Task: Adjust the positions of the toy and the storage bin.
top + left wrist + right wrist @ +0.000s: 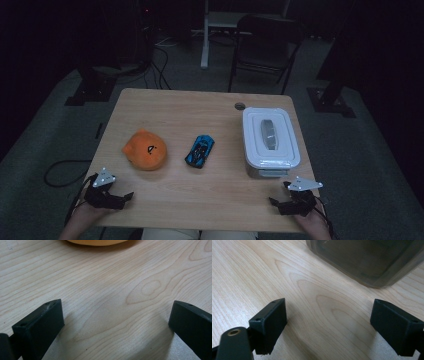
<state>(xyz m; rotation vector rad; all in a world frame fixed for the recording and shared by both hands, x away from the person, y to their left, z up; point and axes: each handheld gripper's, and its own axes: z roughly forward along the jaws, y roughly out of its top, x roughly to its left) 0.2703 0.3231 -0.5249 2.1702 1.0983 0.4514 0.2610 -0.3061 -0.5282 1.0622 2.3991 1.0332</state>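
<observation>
Both grippers sit low at the near edge of the wooden table (170, 105), one at each corner, and neither one has anything in it. The left gripper (120, 197) has its jaws spread wide, and in the left gripper view there's just bare wood grain between the two black fingers (40, 325). Straight ahead of those fingers, a short way up the table, sits the orange plush toy (145, 150); its rounded lower edge peeks in at the top of the left gripper view, apart from the fingertips, with nothing lying in between.

The right gripper (280, 202) is the same story: jaws wide apart, only tabletop between its fingers (272, 320). Just beyond its fingertips is the white lidded container (270, 141), near but not touching. In the right gripper view its corner looks like a dark translucent wall sitting ahead and a bit to the right of the gap.

Between the two things, and further ahead and off to the inner side of either gripper, there's a little blue toy car (200, 151), parked at a slant, well apart from both sets of fingers. A round cable hole (240, 106) sits in the table past the container, and a folding chair (265, 45) stands on the floor behind the far edge.
</observation>
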